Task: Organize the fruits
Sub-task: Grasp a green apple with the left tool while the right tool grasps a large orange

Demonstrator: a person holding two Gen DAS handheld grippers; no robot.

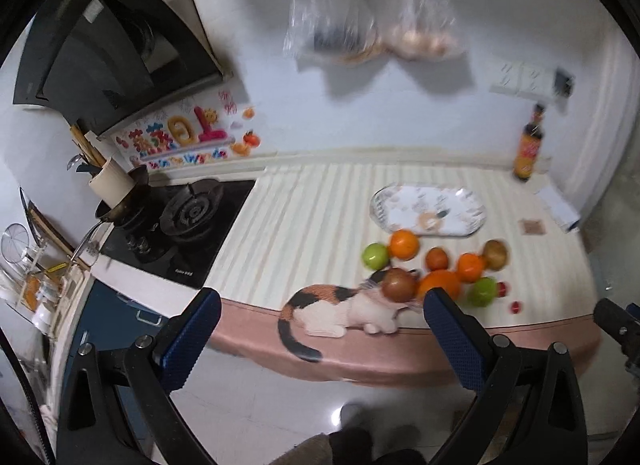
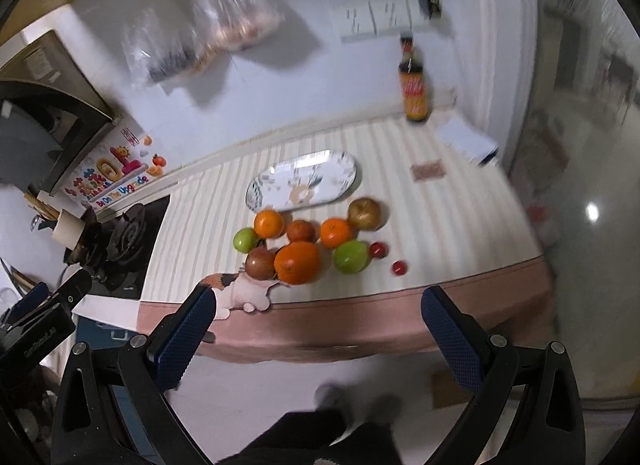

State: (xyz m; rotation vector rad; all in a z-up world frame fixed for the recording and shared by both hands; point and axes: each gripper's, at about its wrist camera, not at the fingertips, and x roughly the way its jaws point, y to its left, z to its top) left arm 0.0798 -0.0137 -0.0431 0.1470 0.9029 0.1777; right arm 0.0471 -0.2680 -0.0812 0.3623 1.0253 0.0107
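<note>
A: Left gripper (image 1: 320, 317) is hanging off the counter edge, fingers standing wide apart, gripping nothing. Right gripper (image 2: 320, 317) is doing the same, jaws spread, nothing between them.

B: Fruit?

A: All sitting in a loose cluster on the striped cloth (image 2: 440, 225), just ahead of the right gripper and ahead-right of the left one. Big orange (image 2: 298, 262) is lying nearest, touching a brown pear (image 2: 260, 263) on its left. Green apple (image 2: 351, 256) is sitting just right of the orange; a smaller green one (image 2: 245, 239) is lying at the far left.

B: Beyond those?

A: Two tangerines (image 2: 269, 223) (image 2: 335, 232), a reddish fruit (image 2: 301, 231) between them, a russet apple (image 2: 364, 213) farther right. Two small red fruits (image 2: 399, 267) are sitting apart on the right.

B: Plate?

A: Oval plate (image 2: 340, 169) is lying bare just beyond the cluster. Dark bottle (image 2: 414, 85) is standing far ahead against the wall. Stove (image 1: 192, 217) is showing ahead-left of the left gripper.
</note>
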